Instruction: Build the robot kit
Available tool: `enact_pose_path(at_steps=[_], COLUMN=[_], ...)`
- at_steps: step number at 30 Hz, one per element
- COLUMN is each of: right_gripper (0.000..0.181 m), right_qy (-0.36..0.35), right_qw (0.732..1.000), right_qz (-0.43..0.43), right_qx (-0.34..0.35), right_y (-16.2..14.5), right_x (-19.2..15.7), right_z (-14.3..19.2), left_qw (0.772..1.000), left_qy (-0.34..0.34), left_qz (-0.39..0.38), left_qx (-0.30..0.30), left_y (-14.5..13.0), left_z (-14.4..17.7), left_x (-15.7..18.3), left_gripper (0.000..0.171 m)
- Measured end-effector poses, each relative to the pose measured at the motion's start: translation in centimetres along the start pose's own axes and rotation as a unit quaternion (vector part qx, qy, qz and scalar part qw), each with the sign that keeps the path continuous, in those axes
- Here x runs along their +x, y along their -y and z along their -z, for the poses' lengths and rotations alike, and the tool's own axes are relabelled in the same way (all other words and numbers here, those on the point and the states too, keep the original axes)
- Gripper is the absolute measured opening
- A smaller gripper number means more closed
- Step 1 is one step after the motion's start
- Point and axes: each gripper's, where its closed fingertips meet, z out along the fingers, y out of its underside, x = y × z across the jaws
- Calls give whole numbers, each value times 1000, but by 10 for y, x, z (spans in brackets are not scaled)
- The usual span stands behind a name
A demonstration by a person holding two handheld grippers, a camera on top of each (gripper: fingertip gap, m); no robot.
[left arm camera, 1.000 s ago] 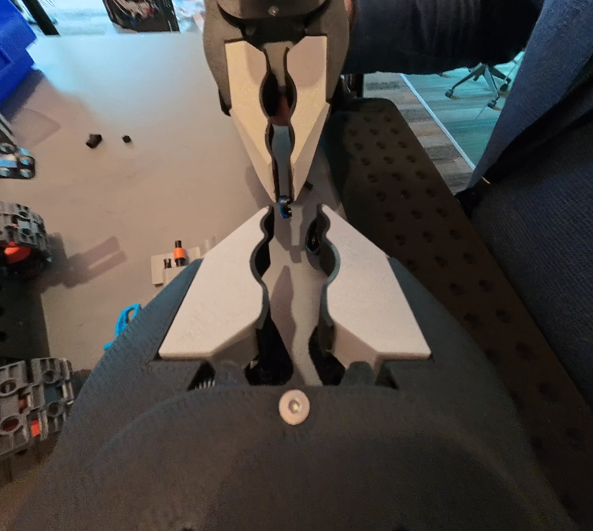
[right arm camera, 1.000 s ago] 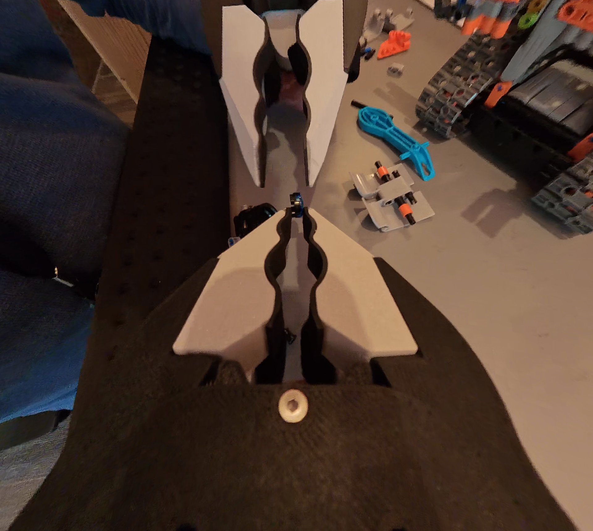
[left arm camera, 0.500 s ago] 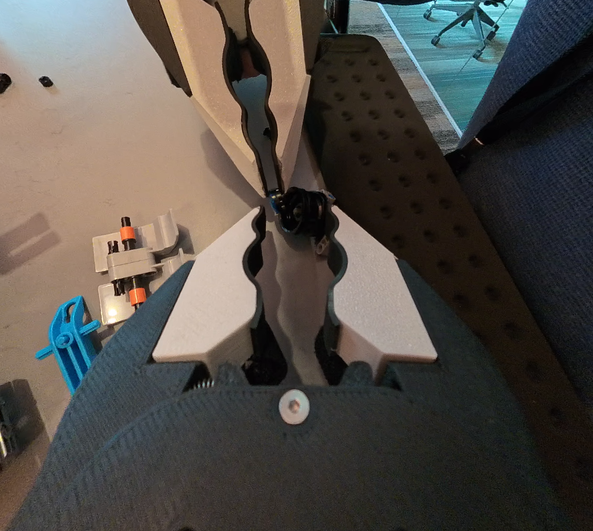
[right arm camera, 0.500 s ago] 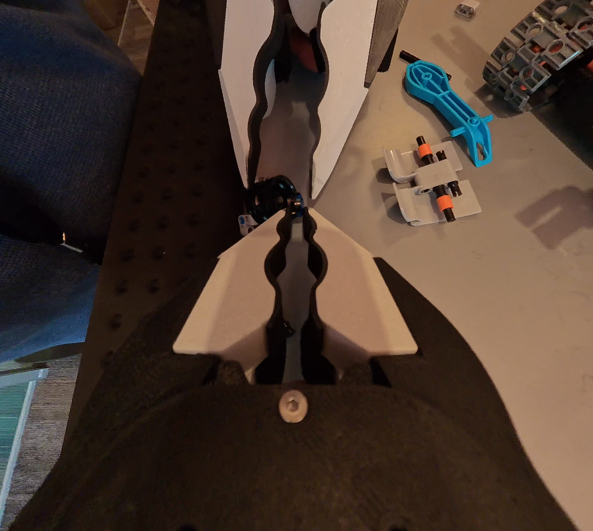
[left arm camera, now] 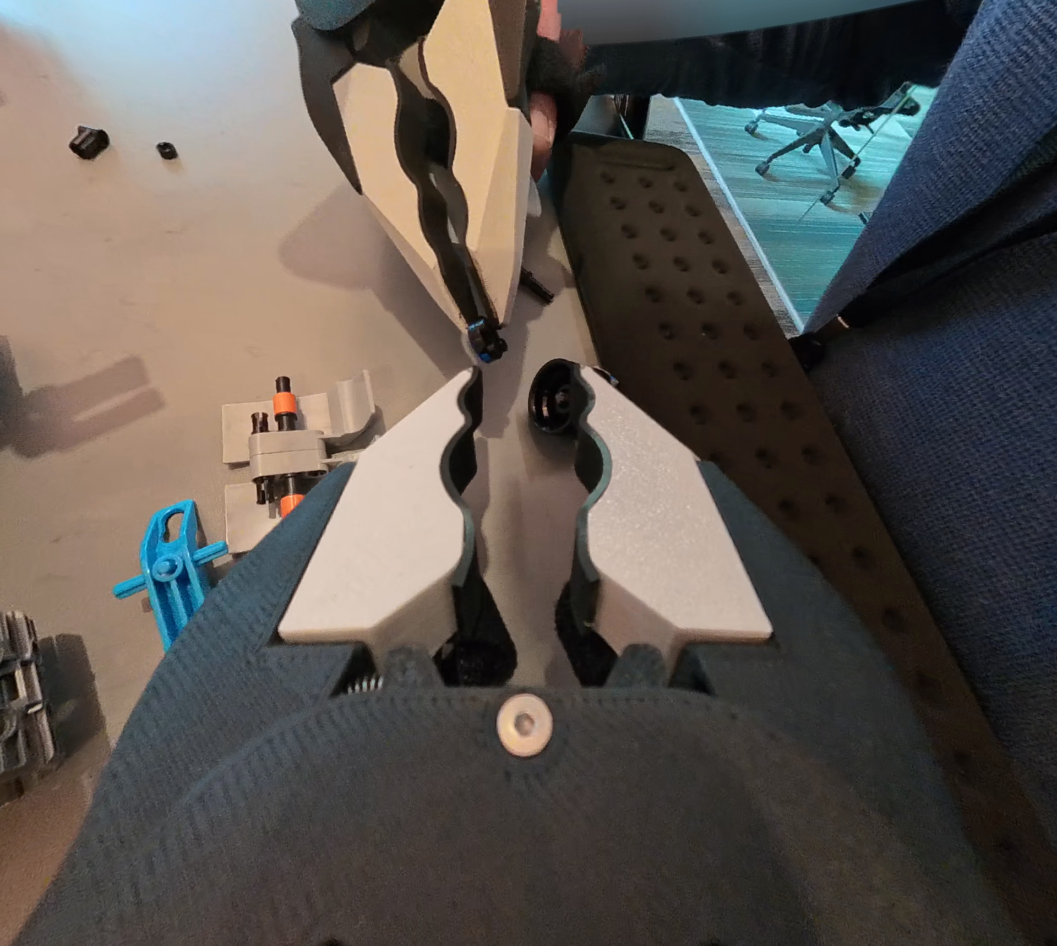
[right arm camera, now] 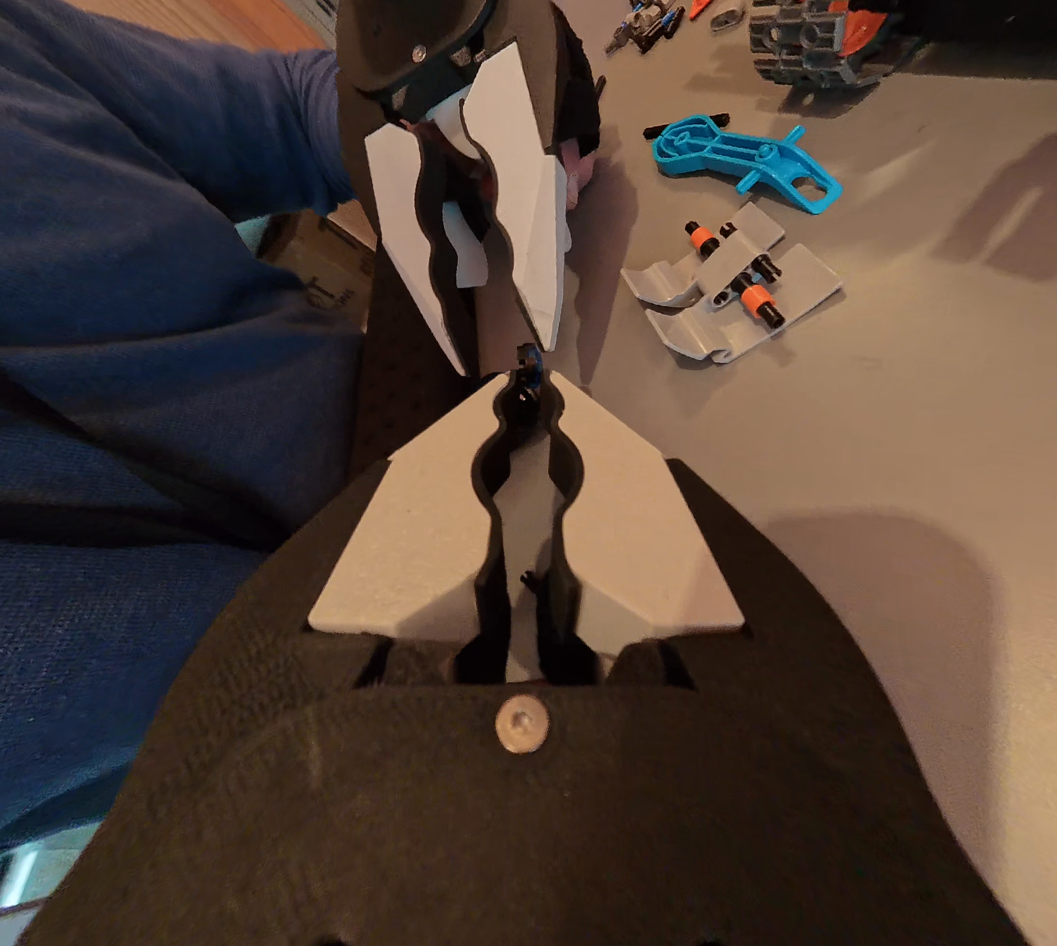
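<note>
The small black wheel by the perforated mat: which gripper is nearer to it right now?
Left. The black wheel sits against the open left gripper's fingertip; the right gripper, shut on a blue-black pin, hovers just beyond it.

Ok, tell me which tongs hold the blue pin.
The right tongs, shut on the blue pin at their tips; the left tongs stand open.

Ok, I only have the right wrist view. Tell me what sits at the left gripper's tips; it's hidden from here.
Observer: The left wrist view shows a black round piece against the inner edge of one finger of the left gripper. The jaws stand open.
Operator: Now check the table by my gripper.
Observer: A thin black pin lies on the table beside the right gripper, which is shut on a blue-and-black peg.
Operator: Look farther out.
Observer: Two small black pieces lie by themselves, far to the left.
</note>
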Motion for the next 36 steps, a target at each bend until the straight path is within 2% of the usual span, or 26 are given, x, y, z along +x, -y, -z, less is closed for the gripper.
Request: enact_pose_path(at_steps=[9, 14, 25, 32, 36], right_gripper=[4, 4, 4, 4, 4], right_qy=[4, -3, -52, -75, -74], right_qw=[1000, 1000, 994, 975, 964], right_qz=[-27, -23, 61, 147, 186], right_qx=[-1, -8, -78, -151, -174], right_y=[0, -3, -16, -25, -27], right_x=[3, 4, 3, 0, -1], right_z=[1, 0, -10, -16, -17], left_qw=[999, 999, 998, 998, 998], left_qy=[-8, -13, -11, -8, -16], left_qz=[-15, -16, -25, -29, -38], left_qx=[-35, -42, -56, -60, -57], left_y=[-11, -14, -18, -18, -16], left_z=[-2, -3, -7, -10, -12], left_x=[4, 6, 6, 7, 12], left_gripper=[41, 42, 41, 38, 29])
